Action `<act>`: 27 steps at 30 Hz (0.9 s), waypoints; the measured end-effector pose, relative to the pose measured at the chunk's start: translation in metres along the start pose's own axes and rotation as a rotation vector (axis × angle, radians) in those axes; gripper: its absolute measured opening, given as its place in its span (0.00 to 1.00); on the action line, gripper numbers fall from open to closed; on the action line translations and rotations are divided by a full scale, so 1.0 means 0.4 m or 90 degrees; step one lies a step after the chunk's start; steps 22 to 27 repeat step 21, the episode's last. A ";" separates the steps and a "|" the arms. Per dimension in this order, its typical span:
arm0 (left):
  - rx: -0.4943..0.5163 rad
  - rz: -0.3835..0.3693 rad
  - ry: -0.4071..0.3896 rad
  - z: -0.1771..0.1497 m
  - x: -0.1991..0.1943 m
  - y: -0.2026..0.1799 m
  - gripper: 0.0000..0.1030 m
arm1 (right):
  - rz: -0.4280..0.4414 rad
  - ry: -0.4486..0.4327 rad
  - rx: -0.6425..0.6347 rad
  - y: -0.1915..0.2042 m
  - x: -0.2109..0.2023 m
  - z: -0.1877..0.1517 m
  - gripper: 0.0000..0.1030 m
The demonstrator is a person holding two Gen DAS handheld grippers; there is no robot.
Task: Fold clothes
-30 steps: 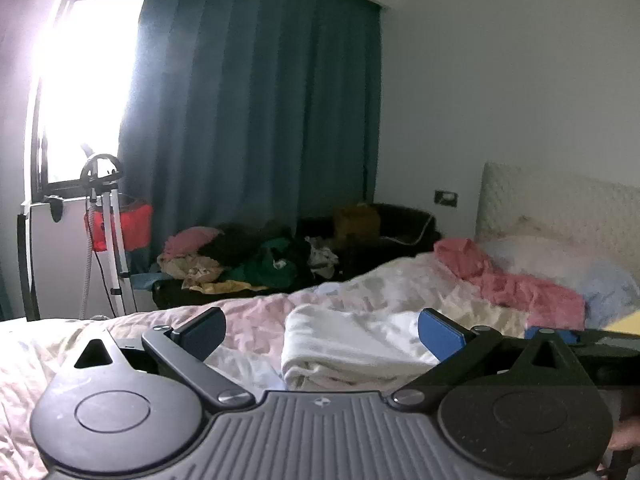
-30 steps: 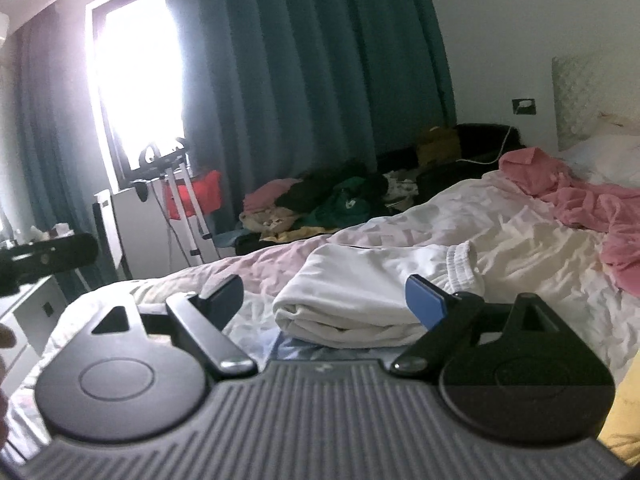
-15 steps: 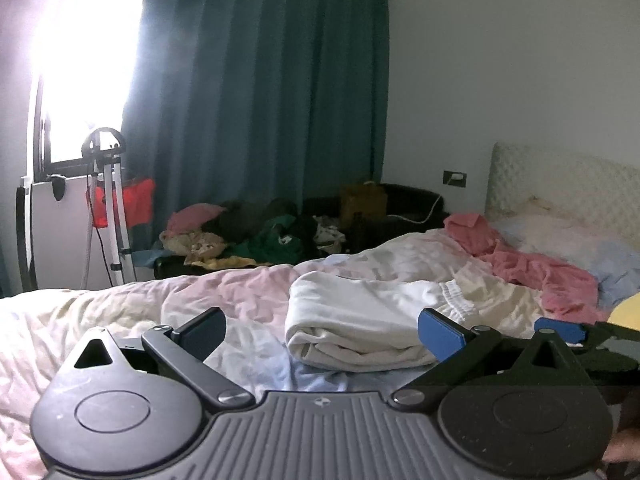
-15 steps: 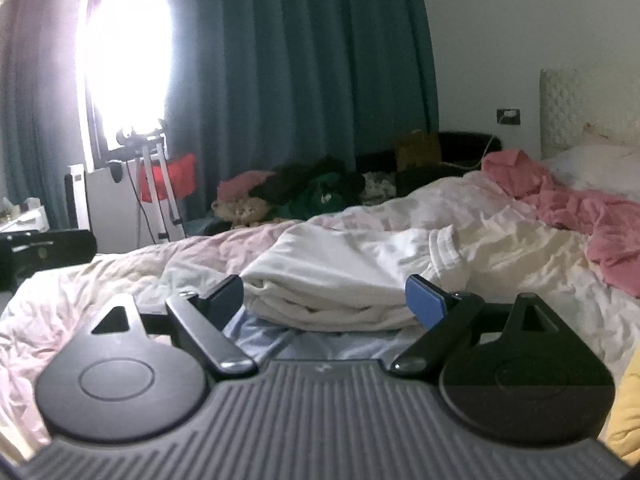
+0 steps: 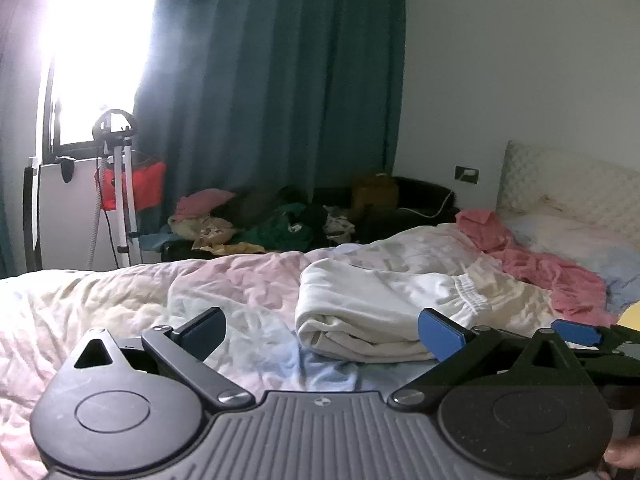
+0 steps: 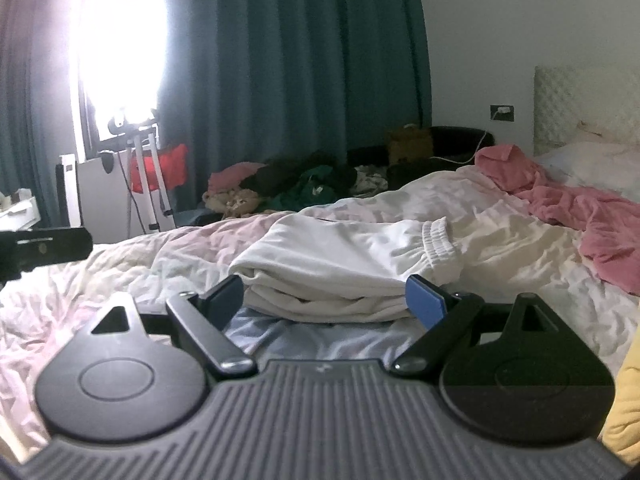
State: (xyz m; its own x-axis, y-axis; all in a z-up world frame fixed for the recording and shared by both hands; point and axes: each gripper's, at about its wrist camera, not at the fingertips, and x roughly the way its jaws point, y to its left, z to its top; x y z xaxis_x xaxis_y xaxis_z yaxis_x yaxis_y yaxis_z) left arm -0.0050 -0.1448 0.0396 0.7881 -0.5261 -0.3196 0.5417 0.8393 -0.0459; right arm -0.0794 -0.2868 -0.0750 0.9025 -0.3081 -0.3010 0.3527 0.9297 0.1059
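Observation:
A folded white garment with an elastic waistband (image 5: 380, 312) (image 6: 344, 272) lies on the rumpled bed. My left gripper (image 5: 320, 330) is open and empty, low over the sheet, with the garment ahead and to its right. My right gripper (image 6: 326, 300) is open and empty, its fingertips close to the garment's near folded edge. The right gripper's blue pad also shows at the right edge of the left wrist view (image 5: 576, 332). The left gripper shows as a dark shape at the left edge of the right wrist view (image 6: 44, 246).
A pink garment (image 5: 532, 264) (image 6: 568, 204) lies crumpled toward the pillows (image 5: 580, 244) and headboard. Something yellow (image 6: 624, 408) sits at the right. A pile of clothes (image 5: 256, 228) lies beyond the bed under a teal curtain. A stand (image 5: 120, 192) is by the window.
Both grippers have dropped lower and closer to the folded white garment; it now sits larger and nearer the right gripper's fingertips. Both stay open.

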 end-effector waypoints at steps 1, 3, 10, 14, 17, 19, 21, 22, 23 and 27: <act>-0.001 0.000 -0.001 0.000 -0.001 0.000 1.00 | 0.000 -0.001 -0.001 0.001 -0.001 0.000 0.87; 0.001 0.002 -0.001 0.000 -0.003 -0.002 1.00 | 0.001 -0.002 -0.002 0.002 -0.003 0.000 0.87; 0.001 0.009 -0.003 0.000 -0.010 -0.011 1.00 | 0.003 -0.001 0.002 -0.002 0.000 0.002 0.87; 0.004 0.011 -0.002 0.003 -0.013 -0.014 1.00 | -0.001 -0.005 -0.001 -0.001 -0.002 0.002 0.87; 0.006 0.012 -0.003 0.001 -0.014 -0.019 1.00 | 0.000 -0.007 0.001 -0.002 -0.004 0.002 0.87; 0.006 0.014 -0.002 -0.001 -0.011 -0.023 1.00 | -0.001 -0.006 0.002 -0.003 -0.004 0.001 0.87; 0.008 0.014 -0.002 -0.003 -0.011 -0.026 1.00 | 0.001 -0.005 0.002 -0.003 -0.002 0.001 0.87; 0.008 0.014 -0.002 -0.003 -0.011 -0.026 1.00 | 0.001 -0.005 0.002 -0.003 -0.002 0.001 0.87; 0.008 0.014 -0.002 -0.003 -0.011 -0.026 1.00 | 0.001 -0.005 0.002 -0.003 -0.002 0.001 0.87; 0.008 0.014 -0.002 -0.003 -0.011 -0.026 1.00 | 0.001 -0.005 0.002 -0.003 -0.002 0.001 0.87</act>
